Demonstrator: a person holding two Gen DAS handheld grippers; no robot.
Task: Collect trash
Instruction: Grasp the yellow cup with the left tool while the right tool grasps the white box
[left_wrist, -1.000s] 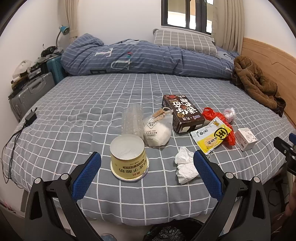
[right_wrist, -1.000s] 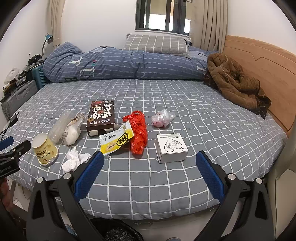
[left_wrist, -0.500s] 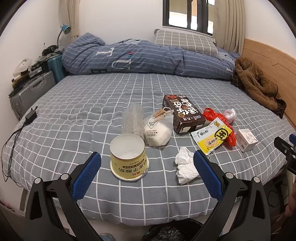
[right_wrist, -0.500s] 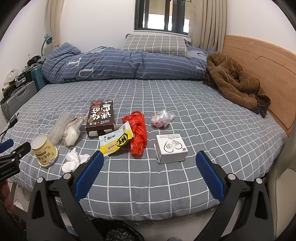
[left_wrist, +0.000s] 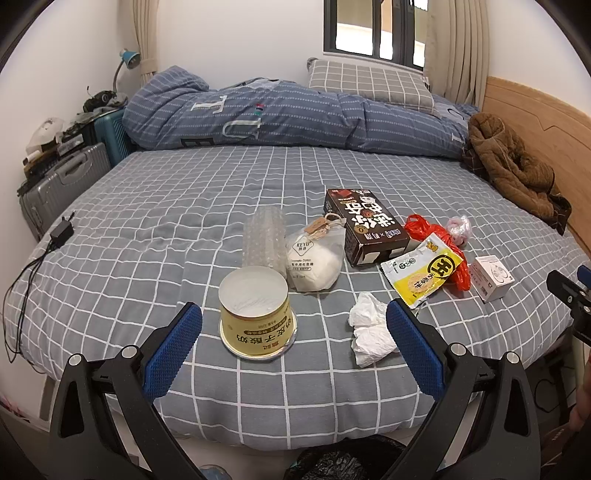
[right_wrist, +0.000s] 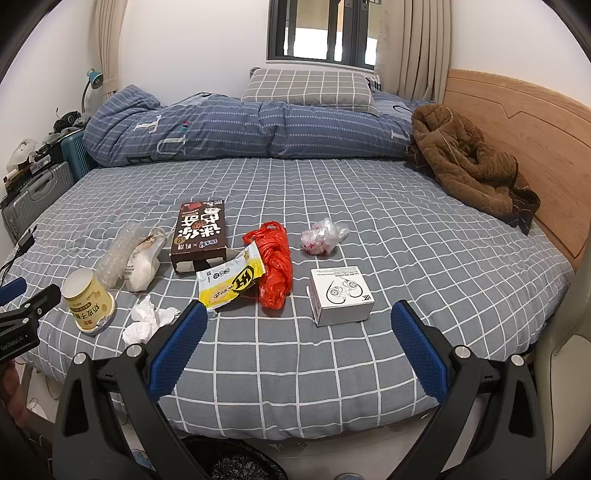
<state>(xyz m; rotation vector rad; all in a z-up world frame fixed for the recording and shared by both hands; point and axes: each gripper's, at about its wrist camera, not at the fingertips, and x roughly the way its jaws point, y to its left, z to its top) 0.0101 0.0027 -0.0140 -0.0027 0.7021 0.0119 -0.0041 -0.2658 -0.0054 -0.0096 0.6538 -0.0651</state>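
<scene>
A: Left wrist view first. The left gripper (left_wrist: 293, 317) is spread wide and holds nothing, off the bed's (left_wrist: 155, 236) near edge. The cup (left_wrist: 255, 313) stands upright between its fingers, close to that edge, with the tissue (left_wrist: 369, 334) just beside the right finger.

B: What worries you there?

A: The cup looks light, and the quilt is soft — a finger that lands off-centre could tip it or nudge it over the edge. A careless close might also drag in the tissue. The bin bag (left_wrist: 343, 463) shows only as a dark sliver below the edge, so a drop could miss.

B: And the right wrist view?

A: The right gripper (right_wrist: 299, 325) is also wide and empty. The white box (right_wrist: 341, 295) sits nearest, toward the near edge; the red bag (right_wrist: 273, 264) and yellow wrapper (right_wrist: 231, 282) overlap further left. Pinching the wrapper may snag the bag — thin film could slip free mid-carry.
</scene>
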